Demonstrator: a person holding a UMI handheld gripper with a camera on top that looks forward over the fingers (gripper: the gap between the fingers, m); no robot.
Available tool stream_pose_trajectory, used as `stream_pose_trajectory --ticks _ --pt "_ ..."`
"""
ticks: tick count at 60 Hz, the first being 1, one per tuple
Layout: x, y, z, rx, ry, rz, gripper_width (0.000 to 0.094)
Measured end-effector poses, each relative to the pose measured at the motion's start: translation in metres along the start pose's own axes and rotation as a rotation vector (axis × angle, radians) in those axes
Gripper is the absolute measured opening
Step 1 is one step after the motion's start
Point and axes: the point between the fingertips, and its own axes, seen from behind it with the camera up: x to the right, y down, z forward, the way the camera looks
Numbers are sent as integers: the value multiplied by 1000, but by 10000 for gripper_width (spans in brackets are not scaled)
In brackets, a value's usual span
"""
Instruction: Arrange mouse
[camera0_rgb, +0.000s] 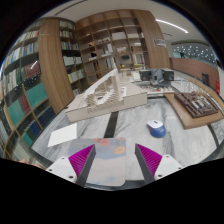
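A small blue and white mouse (156, 127) lies on the marbled table (135, 125), ahead of my right finger and a little to its right. A pale blue mouse pad (110, 163) with orange spots lies flat on the table between my fingers. My gripper (115, 156) is open above the pad and holds nothing. Its magenta pads (82, 158) stand wide apart at either side of the mouse pad.
A white sheet (62, 134) lies ahead to the left. A dark thin strip (112, 122) lies beyond the pad. Pale building models stand at the table's middle (112, 98) and far right (195, 103). Bookshelves (40, 75) line the left and back.
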Motion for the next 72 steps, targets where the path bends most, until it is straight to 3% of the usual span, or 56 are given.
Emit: stream_pose_trajectory --ticks 15,23,47,50,51,54,60,68,72 --pt "109 -7 34 7 181 -75 810" --pt "172 4 73 -54 268 -65 807" --pt "228 -16 165 -92 301 -34 799" --pt "229 -23 174 -75 293 -19 743" --pt "230 -25 177 -69 293 -21 764" --pt "230 -27 181 -65 289 -38 560" --pt "233 -28 181 -56 304 -16 531" --pt "225 -28 170 -116 285 34 432" --pt "200 -53 146 -36 275 15 408"
